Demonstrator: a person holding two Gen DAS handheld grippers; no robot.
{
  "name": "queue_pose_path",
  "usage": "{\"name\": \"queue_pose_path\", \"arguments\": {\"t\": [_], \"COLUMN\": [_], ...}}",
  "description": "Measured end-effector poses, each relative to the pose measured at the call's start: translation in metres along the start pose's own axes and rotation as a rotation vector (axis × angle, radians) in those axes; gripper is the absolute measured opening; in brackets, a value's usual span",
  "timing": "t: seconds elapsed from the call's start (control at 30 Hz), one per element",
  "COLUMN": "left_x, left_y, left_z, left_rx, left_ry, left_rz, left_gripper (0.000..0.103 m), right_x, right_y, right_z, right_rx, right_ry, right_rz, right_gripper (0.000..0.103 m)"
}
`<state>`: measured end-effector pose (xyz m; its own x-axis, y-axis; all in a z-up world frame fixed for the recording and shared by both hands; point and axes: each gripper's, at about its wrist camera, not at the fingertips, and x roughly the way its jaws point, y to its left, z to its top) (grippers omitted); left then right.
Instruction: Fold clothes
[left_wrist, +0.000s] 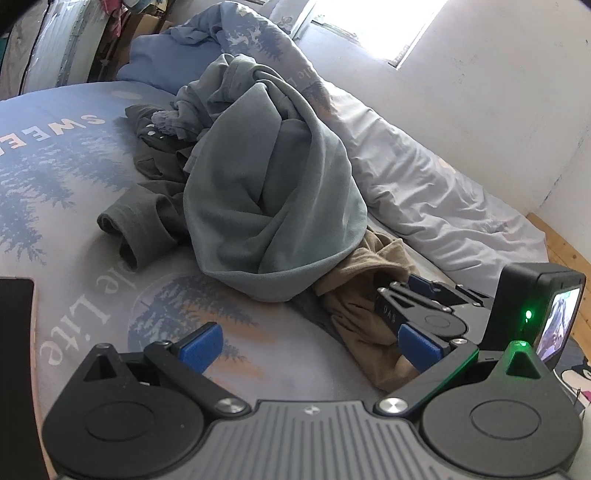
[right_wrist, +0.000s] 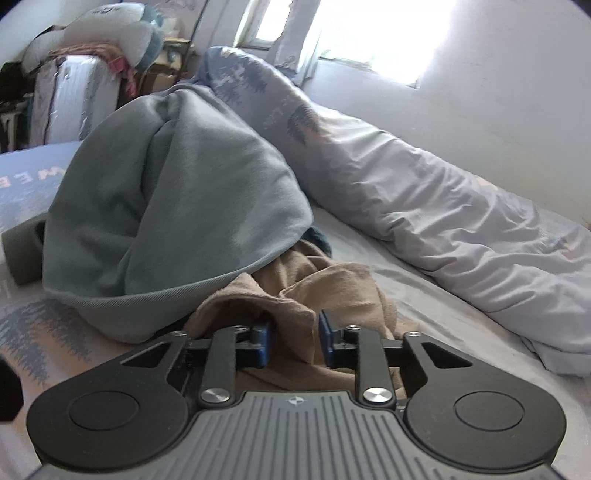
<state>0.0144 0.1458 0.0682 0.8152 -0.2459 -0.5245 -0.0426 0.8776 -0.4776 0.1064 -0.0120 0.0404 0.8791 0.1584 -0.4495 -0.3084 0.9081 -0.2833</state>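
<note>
A pile of clothes lies on the bed. A crumpled grey-blue garment (left_wrist: 266, 192) sits on top; it also fills the left of the right wrist view (right_wrist: 166, 206). A tan garment (left_wrist: 362, 295) sticks out from under it. A dark grey garment (left_wrist: 144, 225) lies to the left. My left gripper (left_wrist: 310, 347) is open and empty above the bedsheet, close to the tan garment. My right gripper (right_wrist: 293, 341), also seen in the left wrist view (left_wrist: 413, 306), has its blue pads (right_wrist: 327, 338) on both sides of a fold of the tan garment (right_wrist: 295, 295), with a gap still showing.
The printed blue-grey bedsheet (left_wrist: 74, 177) covers the bed. A rumpled pale duvet (left_wrist: 424, 184) runs along the white wall on the right. A blue pillow (left_wrist: 159, 62) lies at the head. A dark flat object (left_wrist: 14, 332) sits at the left edge. Wooden floor (left_wrist: 565, 251) shows at far right.
</note>
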Motion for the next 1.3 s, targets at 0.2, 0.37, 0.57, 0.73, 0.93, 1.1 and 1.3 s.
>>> {"name": "queue_pose_path", "arguments": {"t": [0.2, 0.37, 0.57, 0.73, 0.93, 1.1, 1.3], "left_x": [0.002, 0.002, 0.003, 0.005, 0.008, 0.011, 0.015], "left_y": [0.005, 0.004, 0.003, 0.008, 0.006, -0.004, -0.015], "left_z": [-0.002, -0.002, -0.002, -0.001, -0.002, -0.004, -0.010], "left_rx": [-0.027, -0.029, -0.038, -0.083, -0.099, -0.086, -0.085], "left_ry": [0.020, 0.019, 0.025, 0.037, 0.055, 0.059, 0.074], "left_rz": [-0.027, -0.038, -0.049, -0.060, -0.081, -0.104, -0.136], "left_gripper": [0.103, 0.103, 0.103, 0.103, 0.103, 0.103, 0.103], "right_x": [0.004, 0.005, -0.004, -0.020, -0.052, -0.096, -0.143], "right_y": [-0.004, -0.009, -0.013, -0.024, -0.049, -0.082, -0.120], "right_z": [-0.004, -0.007, -0.007, 0.001, 0.016, 0.022, -0.003], "right_rx": [0.066, 0.131, 0.148, 0.179, 0.234, 0.325, 0.461], "right_ry": [0.007, 0.035, 0.006, -0.047, -0.136, -0.218, -0.252], "right_rz": [0.004, 0.019, -0.006, -0.035, -0.089, -0.149, -0.183], "right_gripper": [0.022, 0.022, 0.009, 0.006, 0.005, 0.005, 0.002]}}
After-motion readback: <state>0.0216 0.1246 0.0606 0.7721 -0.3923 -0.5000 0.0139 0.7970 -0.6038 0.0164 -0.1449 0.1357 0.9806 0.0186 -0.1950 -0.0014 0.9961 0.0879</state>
